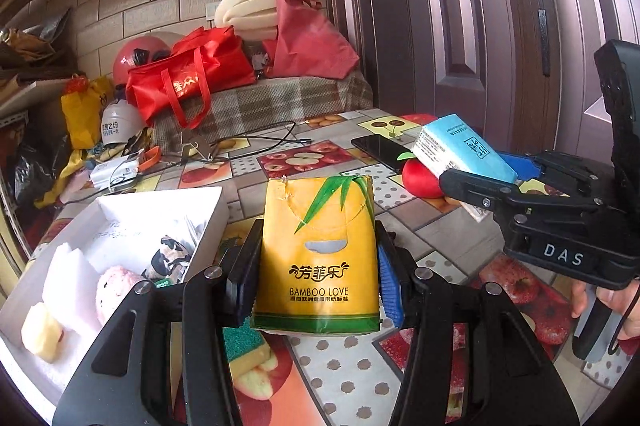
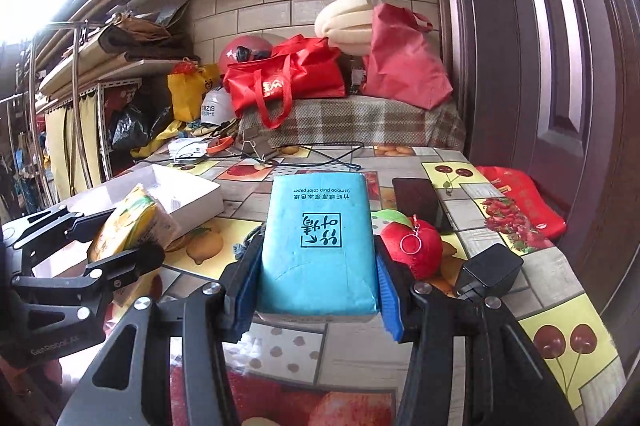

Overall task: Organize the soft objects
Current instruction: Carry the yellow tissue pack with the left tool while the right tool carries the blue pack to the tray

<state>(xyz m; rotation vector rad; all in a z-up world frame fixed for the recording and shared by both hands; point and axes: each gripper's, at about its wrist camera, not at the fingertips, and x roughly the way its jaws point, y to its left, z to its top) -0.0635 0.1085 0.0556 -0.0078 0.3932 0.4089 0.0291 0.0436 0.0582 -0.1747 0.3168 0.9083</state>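
Both hands are loaded, so the step in hand looks like the carry toward the box. The left gripper point(image 1: 316, 274) has its fingers point(image 1: 390, 276) pinching the sides of a yellow tissue pack point(image 1: 318, 250), held up clear of the bench point(image 1: 352, 362), just to the right of the white box point(image 1: 160, 204). That box already holds white foam blocks point(image 1: 68, 274), a pink plush point(image 1: 116, 290) and a black-and-white soft toy point(image 1: 170, 254). The right gripper point(image 2: 316, 280) clamps a blue tissue pack point(image 2: 318, 246) the same way, above the bench, with a red plush apple point(image 2: 412, 246) and a dark phone point(image 2: 416, 200) lying just beyond it. The next move probably calls for swinging the yellow pack left over the box's open space near its far wall, lowering, and only then spreading the fingers; the blue pack would follow, with care that the two grippers do not collide above the box.
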